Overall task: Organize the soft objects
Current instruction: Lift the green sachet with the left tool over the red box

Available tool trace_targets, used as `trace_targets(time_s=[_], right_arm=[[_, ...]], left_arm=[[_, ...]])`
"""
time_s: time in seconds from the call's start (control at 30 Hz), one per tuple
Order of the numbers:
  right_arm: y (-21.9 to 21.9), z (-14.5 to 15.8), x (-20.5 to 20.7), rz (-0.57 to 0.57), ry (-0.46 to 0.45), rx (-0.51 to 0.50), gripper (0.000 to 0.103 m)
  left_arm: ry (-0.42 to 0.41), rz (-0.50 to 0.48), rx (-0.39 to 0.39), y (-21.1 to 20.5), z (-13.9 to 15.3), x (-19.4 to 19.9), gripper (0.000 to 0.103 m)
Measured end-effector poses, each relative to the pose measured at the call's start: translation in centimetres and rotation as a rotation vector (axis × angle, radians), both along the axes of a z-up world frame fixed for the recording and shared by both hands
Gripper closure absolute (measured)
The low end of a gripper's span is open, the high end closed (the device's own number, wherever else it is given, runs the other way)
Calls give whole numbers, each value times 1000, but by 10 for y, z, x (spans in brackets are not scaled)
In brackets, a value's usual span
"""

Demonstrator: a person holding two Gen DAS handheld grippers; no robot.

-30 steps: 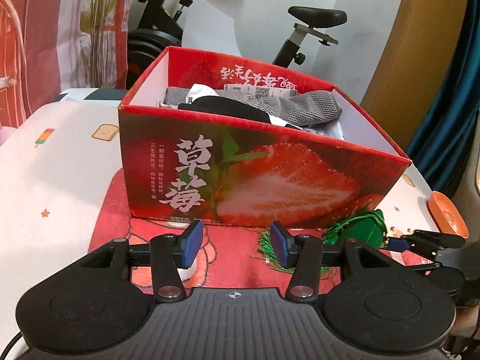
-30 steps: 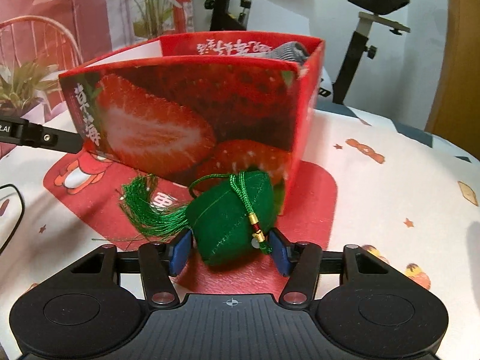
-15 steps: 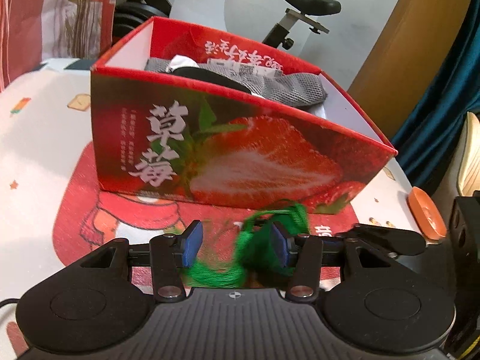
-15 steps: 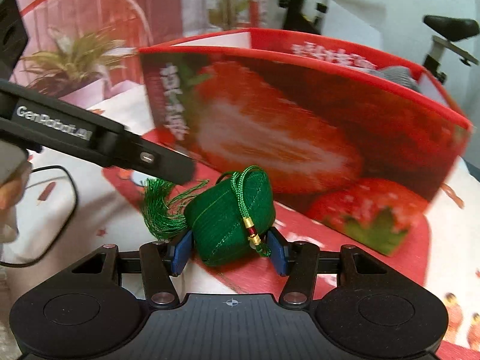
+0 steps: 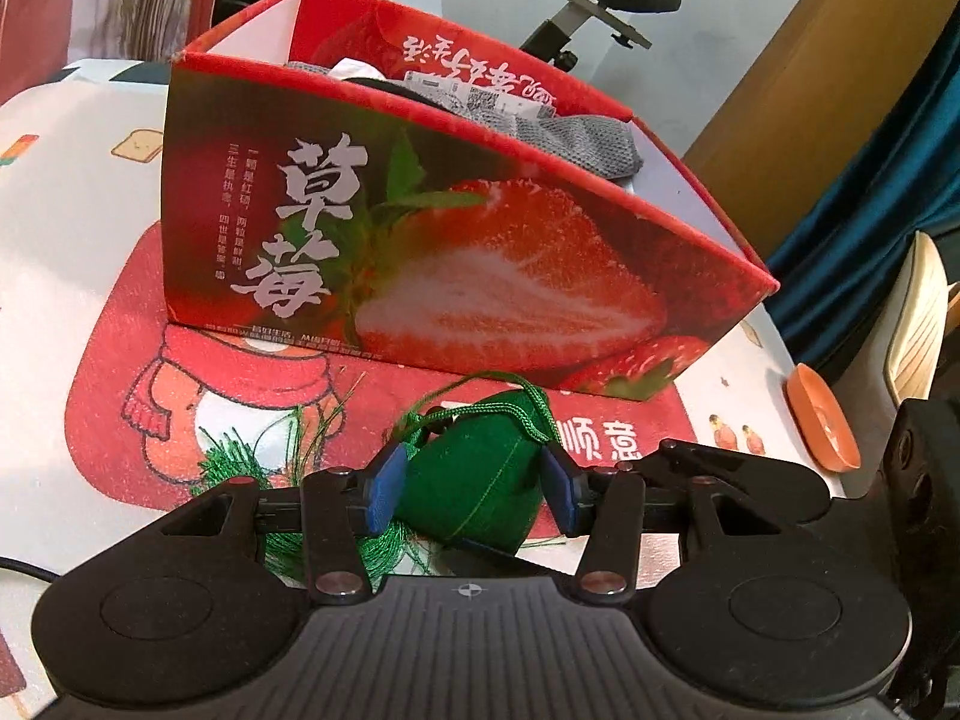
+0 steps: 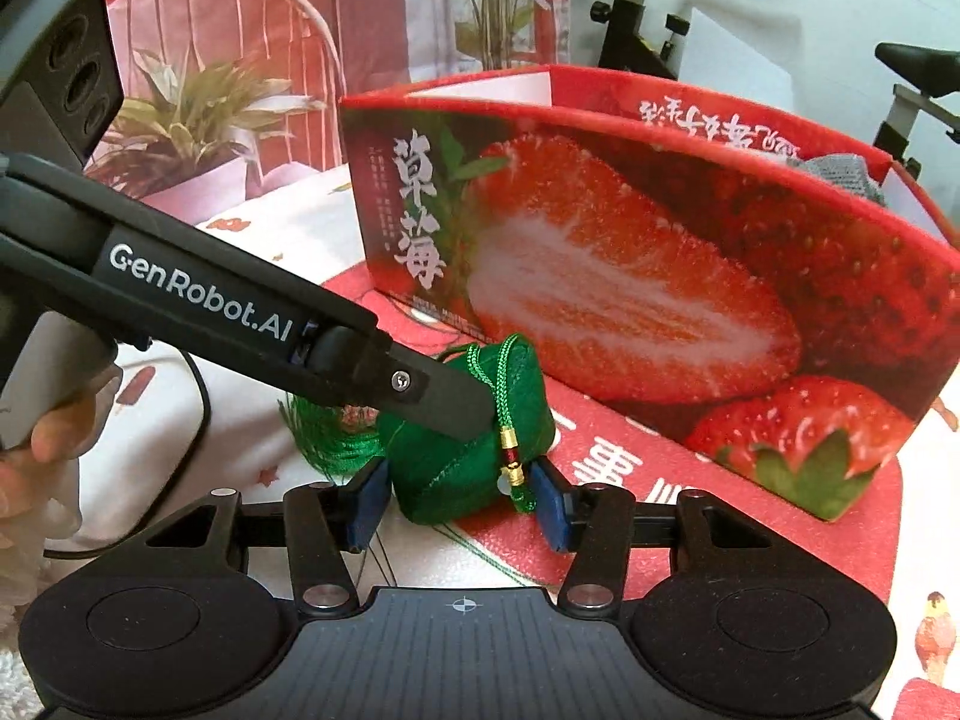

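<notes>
We're holding the green pouch (image 6: 474, 468) between the blue pads of the right gripper (image 6: 459, 504), which are pinching its sides just above the red mat (image 6: 630, 480). The left gripper (image 5: 474, 489) is coming in around the same pouch – pads spread, sitting right at its flanks, and we can't tell if they're actually squeezing yet. Looks stuffed, light and squishy to us, so gripping the fat middle seems the safe bet; the cord loop (image 6: 501, 384) and the tassel (image 5: 240, 468) are dangling and could snag. Just behind it, the strawberry box (image 5: 420, 240) is standing open on the mat – inside we're seeing a gray knit cloth (image 5: 570, 138) plus something white and something black, only partly visible.
</notes>
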State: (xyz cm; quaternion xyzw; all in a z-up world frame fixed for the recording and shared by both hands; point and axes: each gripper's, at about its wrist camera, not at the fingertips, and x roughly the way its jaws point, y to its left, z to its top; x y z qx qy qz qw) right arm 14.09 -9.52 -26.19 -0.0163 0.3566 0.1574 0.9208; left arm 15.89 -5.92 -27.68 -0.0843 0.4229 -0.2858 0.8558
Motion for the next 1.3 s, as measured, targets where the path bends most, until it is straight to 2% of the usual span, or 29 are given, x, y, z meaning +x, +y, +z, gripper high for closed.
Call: trace_targets(time_s=[0.17, 0.33, 0.5, 0.87, 1.0, 1.1, 1.3], right_arm=[[-3, 27, -2, -6, -45, 6, 57], [-8, 73, -1, 7, -148, 17, 57], [-13, 112, 9, 25, -236, 26, 57], [-24, 176, 66, 38, -396, -49, 57], [-32, 187, 90, 31, -437, -82, 57], [-42, 184, 109, 26, -420, -96, 57], [-54, 149, 142, 2, -300, -132, 56]], left_arm=[[-46, -30, -28, 4, 19, 0, 55], [-112, -41, -96, 15, 58, 1, 55], [-218, -54, -118, 18, 101, 4, 55], [-392, -57, -122, 3, 174, 42, 55], [-436, -43, -142, -6, 188, 60, 55], [-445, -38, -148, -13, 190, 76, 55], [-355, -57, -104, -37, 162, 119, 55]])
